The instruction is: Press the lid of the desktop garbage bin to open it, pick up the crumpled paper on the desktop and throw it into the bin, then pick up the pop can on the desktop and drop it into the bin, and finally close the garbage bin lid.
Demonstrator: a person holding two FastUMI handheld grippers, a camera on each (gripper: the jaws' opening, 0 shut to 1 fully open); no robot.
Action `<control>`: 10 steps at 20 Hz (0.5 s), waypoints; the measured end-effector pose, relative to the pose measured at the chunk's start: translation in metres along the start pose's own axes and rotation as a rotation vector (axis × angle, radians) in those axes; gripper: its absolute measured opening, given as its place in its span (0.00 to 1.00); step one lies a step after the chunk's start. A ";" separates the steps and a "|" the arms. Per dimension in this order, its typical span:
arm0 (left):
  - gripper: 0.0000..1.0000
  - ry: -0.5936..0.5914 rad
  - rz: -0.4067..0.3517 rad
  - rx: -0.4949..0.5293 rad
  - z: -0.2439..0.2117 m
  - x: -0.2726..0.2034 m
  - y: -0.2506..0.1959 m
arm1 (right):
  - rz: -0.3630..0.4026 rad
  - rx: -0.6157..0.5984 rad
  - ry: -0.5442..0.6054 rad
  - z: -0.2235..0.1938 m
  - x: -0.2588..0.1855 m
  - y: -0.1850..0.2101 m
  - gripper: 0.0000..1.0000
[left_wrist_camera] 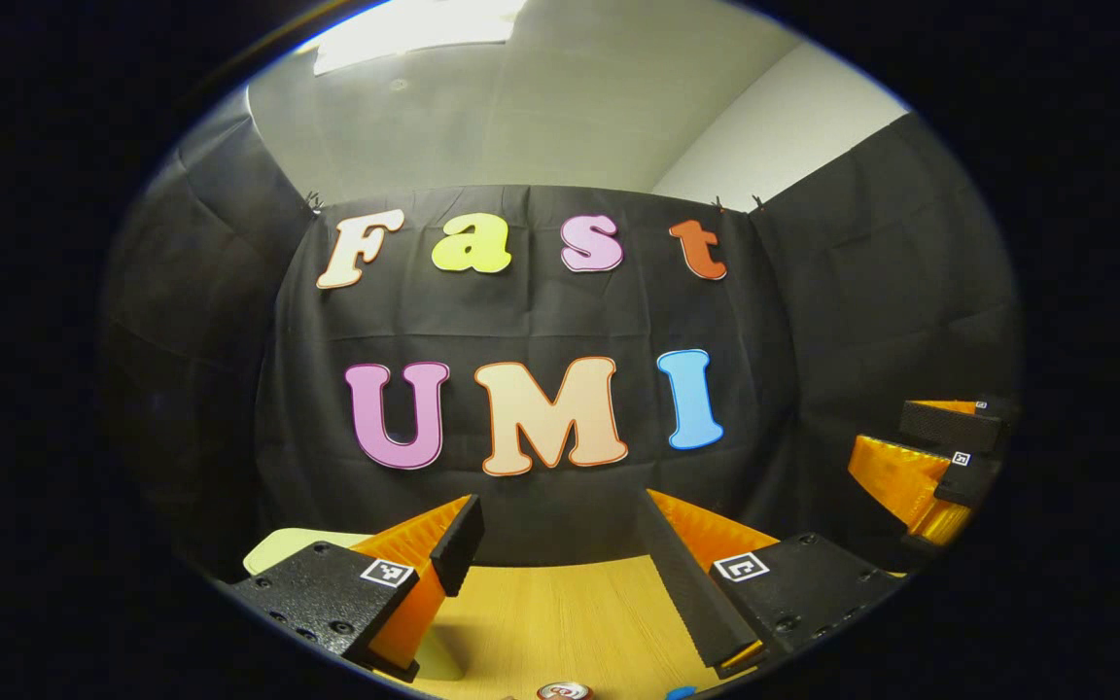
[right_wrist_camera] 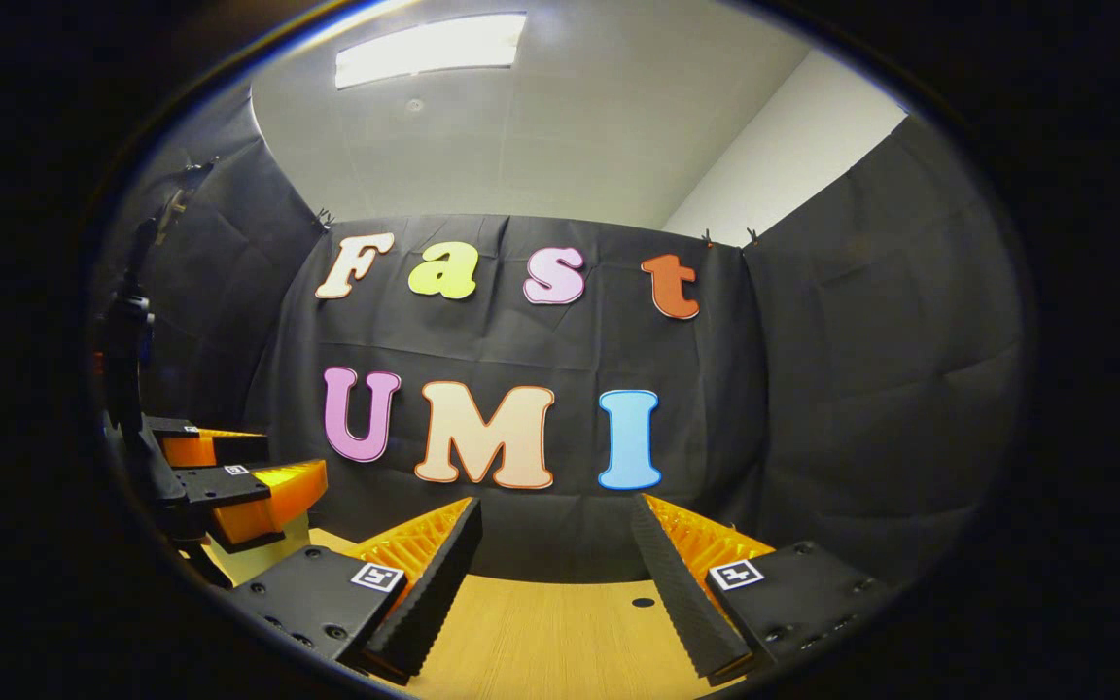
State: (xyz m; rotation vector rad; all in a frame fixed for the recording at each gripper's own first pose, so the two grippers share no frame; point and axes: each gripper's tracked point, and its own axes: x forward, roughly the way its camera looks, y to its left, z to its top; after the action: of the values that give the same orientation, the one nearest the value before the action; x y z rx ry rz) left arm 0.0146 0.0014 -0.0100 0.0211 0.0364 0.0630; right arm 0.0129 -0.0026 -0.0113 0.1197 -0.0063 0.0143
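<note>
My left gripper [left_wrist_camera: 560, 530] hangs open above the wooden table [left_wrist_camera: 560, 622], with nothing between its fingers. Just below it, at the bottom edge of the left gripper view, peeks the red and silver top of the pop can [left_wrist_camera: 565, 691]. A pale yellow-green bin [left_wrist_camera: 278, 546] shows behind the left finger; only a bit of its top is visible. My right gripper [right_wrist_camera: 557, 530] is also open and empty over the table [right_wrist_camera: 560, 632]. From the right gripper view, the left gripper [right_wrist_camera: 283, 462] hovers over the pale bin [right_wrist_camera: 259, 556].
The right gripper [left_wrist_camera: 920, 447] appears at the far right of the left gripper view, jaws apart. A small blue thing [left_wrist_camera: 682, 692] lies beside the can. A small dark hole [right_wrist_camera: 643, 602] marks the tabletop. Black cloth walls close in the back and sides.
</note>
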 end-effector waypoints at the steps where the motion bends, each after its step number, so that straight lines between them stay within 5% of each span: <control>1: 0.99 0.006 0.004 -0.003 -0.001 -0.001 0.000 | 0.003 0.003 0.004 -0.003 0.001 0.000 0.98; 10: 0.89 0.036 0.036 -0.001 -0.012 0.002 0.013 | 0.038 0.003 0.046 -0.019 0.008 0.006 0.98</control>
State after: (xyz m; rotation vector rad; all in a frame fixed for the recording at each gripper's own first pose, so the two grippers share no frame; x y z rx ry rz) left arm 0.0156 0.0147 -0.0214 0.0193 0.0722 0.0990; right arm 0.0206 0.0058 -0.0294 0.1220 0.0374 0.0547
